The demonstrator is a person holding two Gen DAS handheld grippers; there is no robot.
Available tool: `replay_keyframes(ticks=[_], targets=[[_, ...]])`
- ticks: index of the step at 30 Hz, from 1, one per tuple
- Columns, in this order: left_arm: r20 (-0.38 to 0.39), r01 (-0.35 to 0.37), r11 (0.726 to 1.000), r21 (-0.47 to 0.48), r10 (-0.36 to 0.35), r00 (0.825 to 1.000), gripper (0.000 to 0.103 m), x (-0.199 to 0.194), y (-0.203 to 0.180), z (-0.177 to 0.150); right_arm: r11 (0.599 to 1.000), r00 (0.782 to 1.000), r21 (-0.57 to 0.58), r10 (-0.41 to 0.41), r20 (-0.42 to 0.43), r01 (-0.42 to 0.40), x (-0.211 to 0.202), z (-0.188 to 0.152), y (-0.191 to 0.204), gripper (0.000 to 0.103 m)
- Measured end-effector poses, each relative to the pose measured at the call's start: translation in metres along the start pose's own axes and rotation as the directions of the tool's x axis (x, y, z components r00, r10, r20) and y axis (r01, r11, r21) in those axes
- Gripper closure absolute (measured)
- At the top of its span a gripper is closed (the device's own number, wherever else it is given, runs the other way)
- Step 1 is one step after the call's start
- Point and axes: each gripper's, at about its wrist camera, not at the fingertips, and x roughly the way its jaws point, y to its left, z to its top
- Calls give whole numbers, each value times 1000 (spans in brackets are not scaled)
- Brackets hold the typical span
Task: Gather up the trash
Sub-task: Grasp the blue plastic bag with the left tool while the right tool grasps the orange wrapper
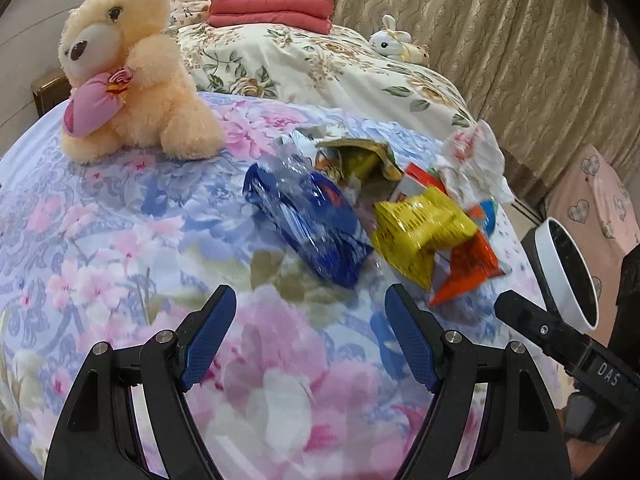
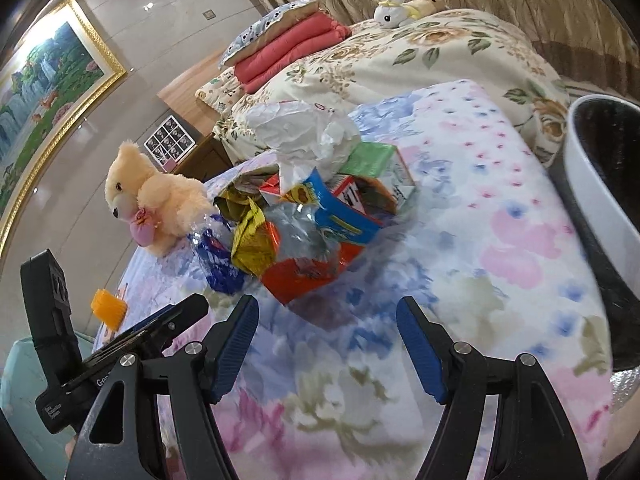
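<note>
1. The trash is a heap of wrappers lying on a bed (image 1: 120, 240) that is covered with a floral sheet in blue and pink.
2. In the heap there is a blue crumpled wrapper (image 1: 308, 220), a yellow packet (image 1: 420, 232), an orange-red packet (image 1: 468, 268), a gold-green wrapper (image 1: 360, 156) and a white crumpled bag (image 1: 476, 160).
3. The left gripper (image 1: 310, 304) is above the sheet, just in front of the blue wrapper. Its jaws are spread and nothing is between them.
4. The right gripper (image 2: 326, 316) is also above the sheet, near the orange-red packet (image 2: 304, 276). Its jaws are spread too and they hold nothing.
5. In the right wrist view the white bag (image 2: 304, 132) lies on top of the heap, and a green box (image 2: 368, 160) is just beside it.
6. A white bin (image 1: 568, 276) with a dark inside is at the right edge of the bed; in the right wrist view it (image 2: 596, 176) is well apart from the heap.
7. A cream teddy bear (image 1: 132, 68) holding a pink heart sits on the bed behind the trash, to the left.
8. Farther back there are folded red blankets (image 1: 272, 12) and a small white toy rabbit (image 1: 390, 38) on a cream flowered cover.
</note>
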Motion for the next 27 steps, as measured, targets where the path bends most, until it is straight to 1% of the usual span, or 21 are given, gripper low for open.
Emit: replay_keyframes(ticks=[3,5,7,8,10,11,12,13,14,16,19,24,27], targets=[[-7,2,1000,-1,-2,1000,24,8,1,7,1000,1000,-13,1,7,-1,10,6,5,30],[-21,6,1000,-7,-6,1000,24,17,1,11,999,1000,-29,-14,12,14,18,11,8,30],[-34,21,999,-24,-22,999,24,24,2,14,999,1000,-33,-25,7,25,25,14,7,33],[-37,26,999,-34,-27,999,24,27,3,17,999,1000,-30,-23,4,23,28,15,4,38],[-41,36,998,-49,-38,998,25,31,3,19,999,1000,-27,-24,-8,24,31,16,2,72],[-40,34,998,-49,-36,999,28,33,2,20,999,999,-22,-31,-21,30,33,15,-1,77],[-40,36,998,-45,-38,998,43,35,1,20,1000,999,-16,-24,-25,23,33,15,-2,78],[-47,45,998,-42,-47,998,60,36,0,21,1000,999,-10,-13,-29,13,32,12,-5,82],[-57,57,998,-39,-59,997,67,39,-2,20,1000,999,-8,-14,-30,14,30,11,-6,83],[-57,57,998,-32,-58,997,74,39,-3,18,1000,1000,-4,-11,-27,11,25,7,-9,86],[-45,59,998,-25,-60,997,80,32,-2,15,1000,1000,-2,-9,-19,9,13,3,-12,87],[-31,76,997,-21,-77,997,81,12,1,1,1000,1000,-20,-7,-2,7,-11,-3,-15,87],[-40,97,995,-9,-97,994,81,1,-3,-12,1000,1000,-23,-11,11,11,-26,-6,-19,87]])
